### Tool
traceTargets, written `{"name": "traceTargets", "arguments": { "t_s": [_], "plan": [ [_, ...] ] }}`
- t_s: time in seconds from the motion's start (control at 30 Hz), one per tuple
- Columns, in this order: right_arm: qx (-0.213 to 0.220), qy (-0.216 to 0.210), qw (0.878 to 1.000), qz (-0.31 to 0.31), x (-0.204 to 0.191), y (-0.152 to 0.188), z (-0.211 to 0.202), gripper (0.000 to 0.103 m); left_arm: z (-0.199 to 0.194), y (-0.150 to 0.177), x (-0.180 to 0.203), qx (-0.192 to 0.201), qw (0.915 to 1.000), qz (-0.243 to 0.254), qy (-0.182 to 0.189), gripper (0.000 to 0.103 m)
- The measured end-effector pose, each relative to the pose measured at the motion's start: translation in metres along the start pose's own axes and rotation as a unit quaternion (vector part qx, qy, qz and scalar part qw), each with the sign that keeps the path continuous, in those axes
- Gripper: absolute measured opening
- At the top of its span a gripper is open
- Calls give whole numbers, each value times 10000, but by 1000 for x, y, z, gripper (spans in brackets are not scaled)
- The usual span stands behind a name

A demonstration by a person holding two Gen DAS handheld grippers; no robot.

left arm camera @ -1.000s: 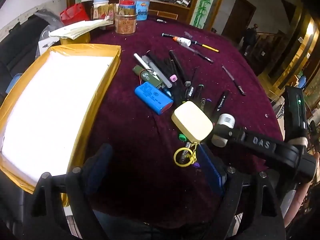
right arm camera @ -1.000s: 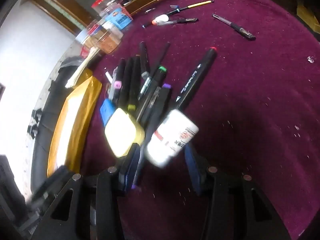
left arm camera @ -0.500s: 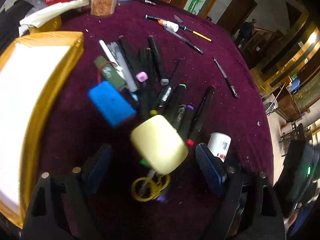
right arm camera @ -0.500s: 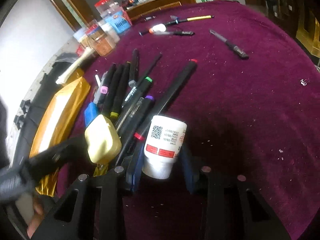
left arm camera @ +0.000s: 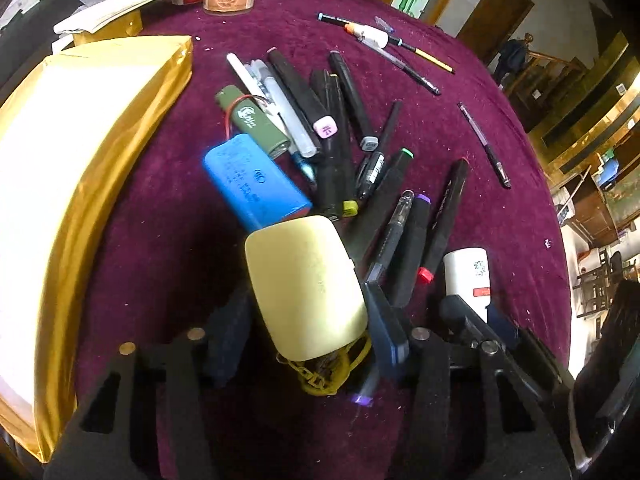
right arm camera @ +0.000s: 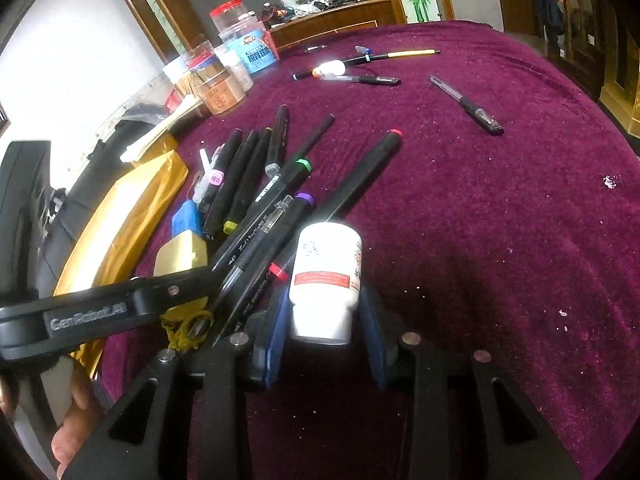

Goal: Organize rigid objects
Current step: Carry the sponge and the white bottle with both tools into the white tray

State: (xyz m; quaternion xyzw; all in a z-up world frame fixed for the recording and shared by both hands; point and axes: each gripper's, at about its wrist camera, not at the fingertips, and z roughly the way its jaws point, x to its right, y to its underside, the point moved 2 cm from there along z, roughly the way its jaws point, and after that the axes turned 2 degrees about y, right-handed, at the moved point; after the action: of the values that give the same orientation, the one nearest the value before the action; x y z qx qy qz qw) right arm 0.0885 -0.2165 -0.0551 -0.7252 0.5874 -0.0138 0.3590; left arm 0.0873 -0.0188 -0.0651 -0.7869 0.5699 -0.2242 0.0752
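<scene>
My left gripper has its jaws around a pale yellow rounded case with a yellow chain; the right pad touches it, the left pad stands slightly off. My right gripper is shut on a white bottle with a red label, also seen in the left wrist view. A heap of black markers lies ahead, with a blue battery pack and a green cylinder beside it. The case also shows in the right wrist view, behind the left gripper's arm.
A gold-edged box with a white inside lies at the left. Jars and papers stand at the far edge. Loose pens and a small white tube lie on the purple cloth to the right.
My left gripper moved forward and narrowed around the yellow case. The right gripper stayed on the white bottle and came level beside the left one.
</scene>
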Motion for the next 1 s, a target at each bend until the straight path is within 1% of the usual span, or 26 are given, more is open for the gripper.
{"name": "traceTargets", "arguments": {
  "t_s": [0.07, 0.17, 0.23, 0.37, 0.43, 0.53, 0.67, 0.73, 0.8, 0.83, 0.9, 0.93, 1.0],
  "plan": [
    [3, 117, 9999, -100, -3, 0, 1, 31, -7, 4, -3, 127, 9997, 71, 183, 53],
    [17, 76, 9999, -127, -4, 0, -1, 30, -19, 12, -8, 312, 9988, 118, 366, 53],
    [130, 11, 9999, -75, -2, 1, -5, 30, -28, 15, -13, 386, 9986, 90, 343, 53],
    [440, -135, 9989, -33, -1, 3, -18, 30, -49, 18, -13, 654, 9973, 186, 273, 53],
    [460, -332, 9984, 13, -4, 3, -23, 30, -60, 15, -14, 778, 9967, 201, 130, 52],
    [571, -619, 9964, 50, -15, -2, -35, 30, -75, 15, -19, 951, 9953, 191, 16, 52],
    [830, -855, 9925, -272, -48, -9, -53, 30, -91, 17, -28, 1114, 9936, 158, -54, 52],
    [847, -923, 9909, -495, -68, -11, -53, 30, -100, 18, -37, 1121, 9937, 37, 32, 52],
    [761, -1006, 9897, -670, -88, -12, -47, 30, -110, 19, -48, 1109, 9934, -135, 266, 51],
    [680, -1049, 9896, -712, -96, -13, -43, 30, -120, 20, -59, 1133, 9919, -269, 502, 51],
    [535, -1281, 9867, -846, -116, -15, -38, 30, -136, 23, -76, 1192, 9888, -457, 770, 51],
    [500, -1343, 9851, -955, -127, -16, -35, 30, -148, 23, -91, 1265, 9865, -598, 849, 51],
    [450, -1450, 9807, -1232, -153, -16, -29, 30, -161, 23, -113, 1354, 9839, -816, 834, 51]
  ]
}}
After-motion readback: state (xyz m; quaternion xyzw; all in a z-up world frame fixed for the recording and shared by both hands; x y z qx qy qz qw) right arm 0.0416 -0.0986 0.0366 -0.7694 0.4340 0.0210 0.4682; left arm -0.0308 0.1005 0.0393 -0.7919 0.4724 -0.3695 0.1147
